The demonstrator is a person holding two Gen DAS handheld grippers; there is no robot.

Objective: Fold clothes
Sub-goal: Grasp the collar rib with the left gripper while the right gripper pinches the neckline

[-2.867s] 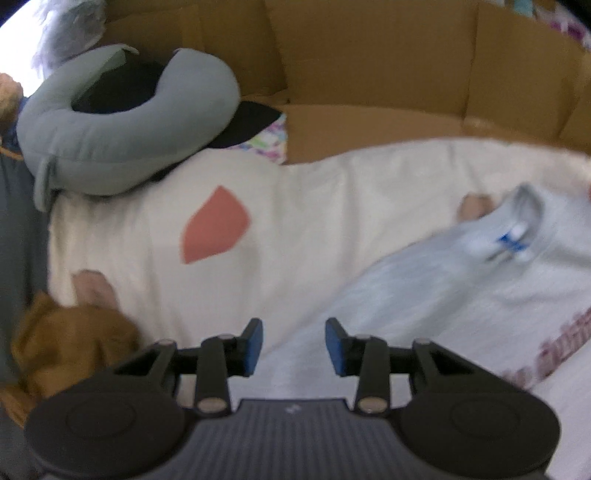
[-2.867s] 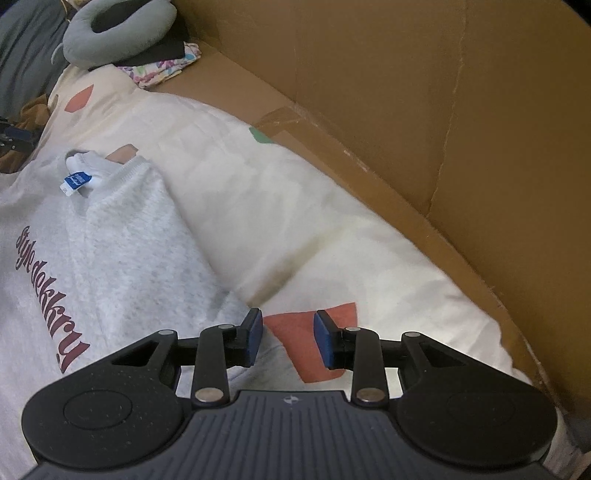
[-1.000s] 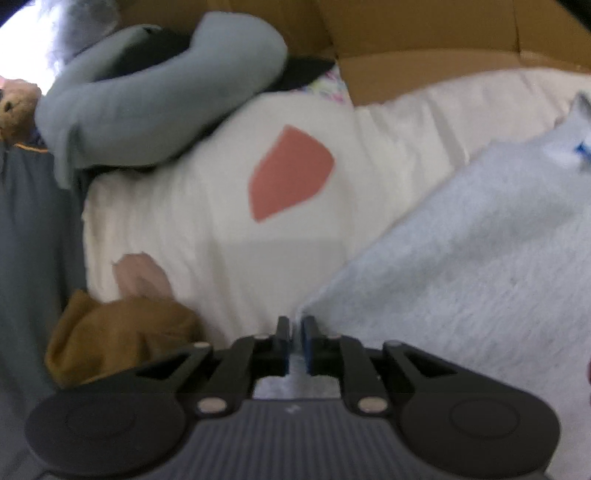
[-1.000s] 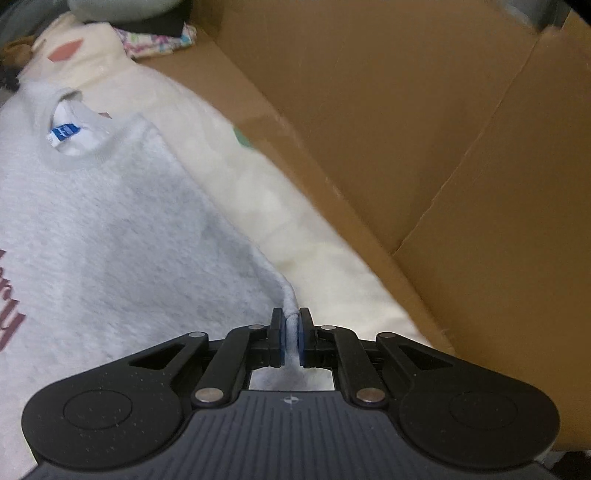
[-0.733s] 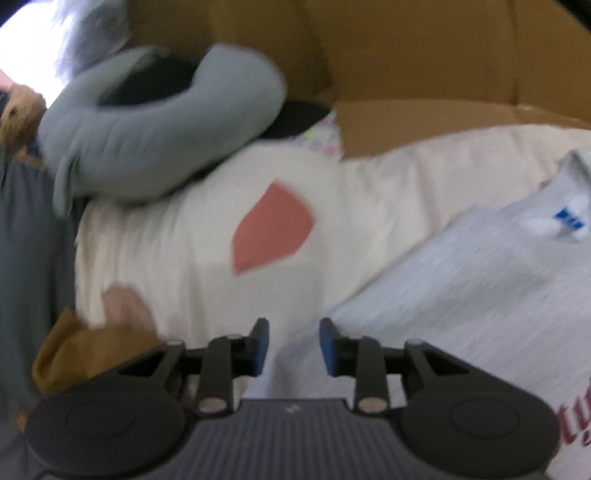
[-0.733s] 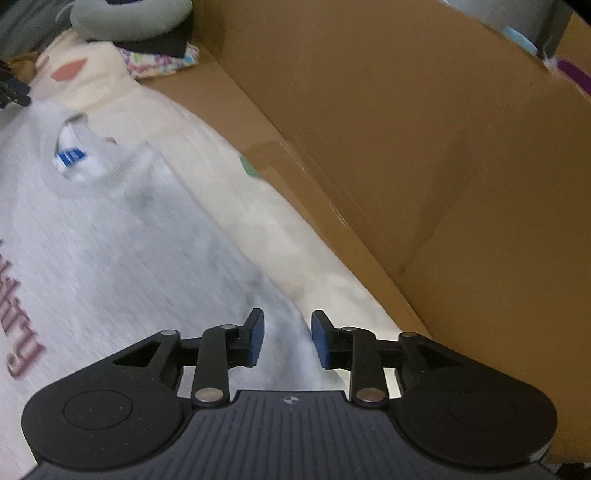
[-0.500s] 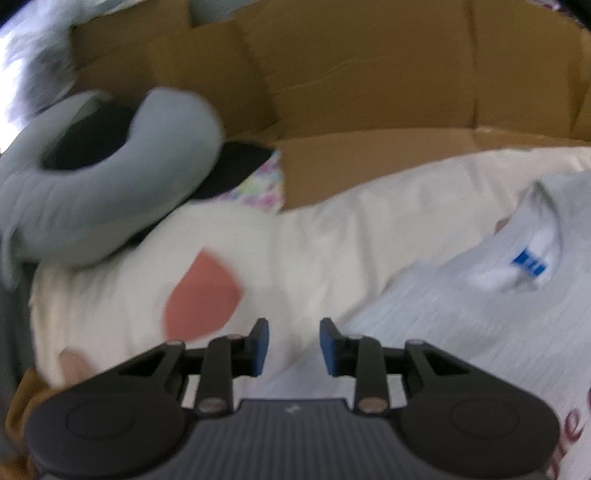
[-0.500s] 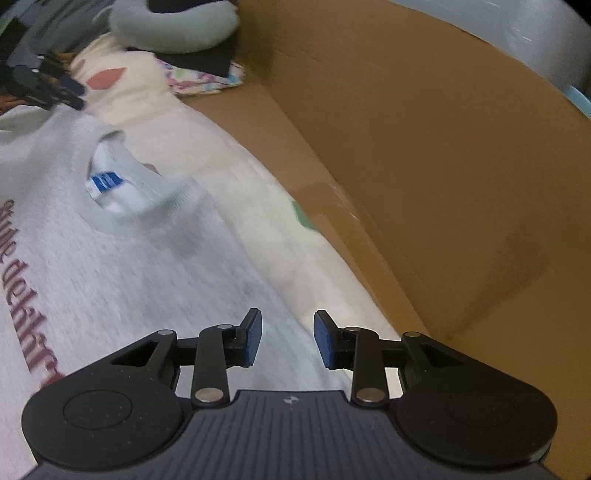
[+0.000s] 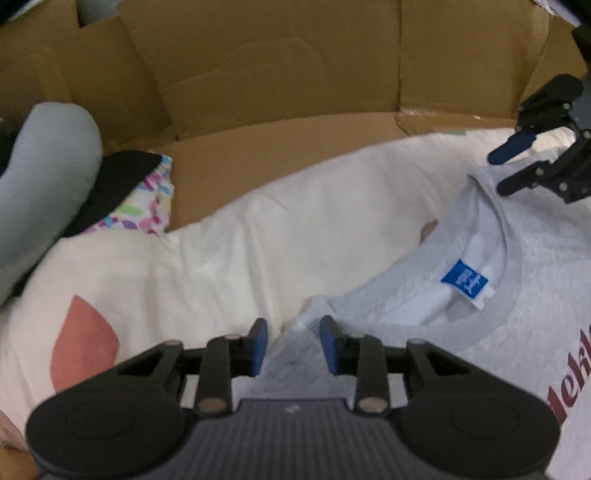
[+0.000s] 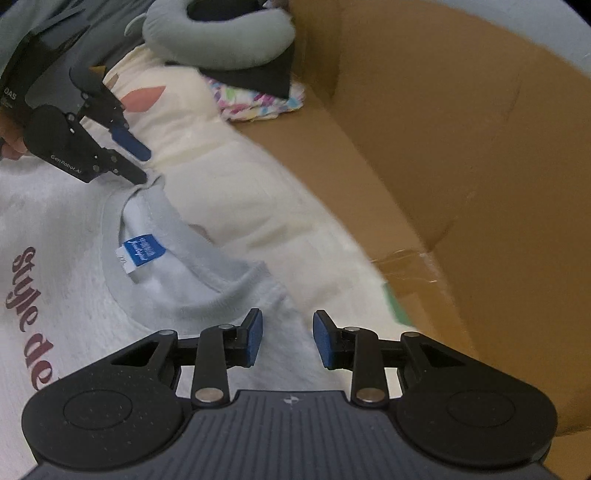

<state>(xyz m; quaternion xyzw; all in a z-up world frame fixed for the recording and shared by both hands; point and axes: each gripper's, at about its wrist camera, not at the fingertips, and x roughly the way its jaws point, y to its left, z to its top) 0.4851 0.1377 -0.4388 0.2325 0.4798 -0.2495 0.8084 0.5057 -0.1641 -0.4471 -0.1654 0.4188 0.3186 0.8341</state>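
Both grippers, left & right, sit part-open w/ nothing gripped; left's jaws just opened wider. Grey sweatshirt lies under them, collar tag at 10 o'clock from right.

A home bed: cream blanket, grey neck pillow, cardboard sheets alongside.

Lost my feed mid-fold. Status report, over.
Left gripper and right gripper open, holding nothing. Grey sweatshirt flat on cream blanket, collar between them. Nothing in the way.
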